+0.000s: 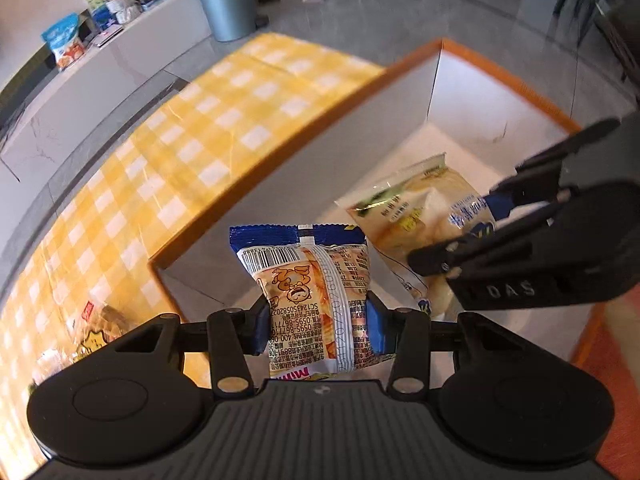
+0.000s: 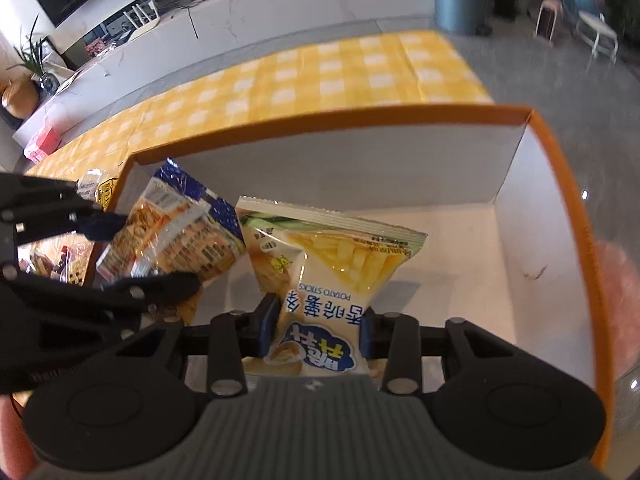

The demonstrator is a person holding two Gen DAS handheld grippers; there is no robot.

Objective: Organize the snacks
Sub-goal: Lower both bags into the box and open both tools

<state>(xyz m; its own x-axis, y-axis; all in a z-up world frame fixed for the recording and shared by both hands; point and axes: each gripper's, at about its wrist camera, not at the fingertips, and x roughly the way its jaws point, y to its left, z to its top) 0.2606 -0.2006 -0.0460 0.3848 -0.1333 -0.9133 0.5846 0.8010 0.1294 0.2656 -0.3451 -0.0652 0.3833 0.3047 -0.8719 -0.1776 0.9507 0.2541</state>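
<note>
My left gripper (image 1: 318, 326) is shut on a blue-and-orange snack packet (image 1: 312, 280) and holds it over the near left corner of the orange-rimmed white box (image 1: 280, 148). The same packet (image 2: 180, 236) shows at the left of the right wrist view, between the left gripper's fingers (image 2: 160, 284). My right gripper (image 2: 318, 334) is shut on a pale potato-sticks bag (image 2: 332, 264), held inside the box (image 2: 360, 160). In the left wrist view that bag (image 1: 412, 208) hangs from the right gripper (image 1: 492, 216) over the box floor.
The box stands on a yellow checked tablecloth (image 1: 180, 140). More snack packets (image 1: 96, 328) lie on the cloth left of the box. Behind are a white counter (image 1: 80, 92) with goods on it and a grey bin (image 1: 228, 0).
</note>
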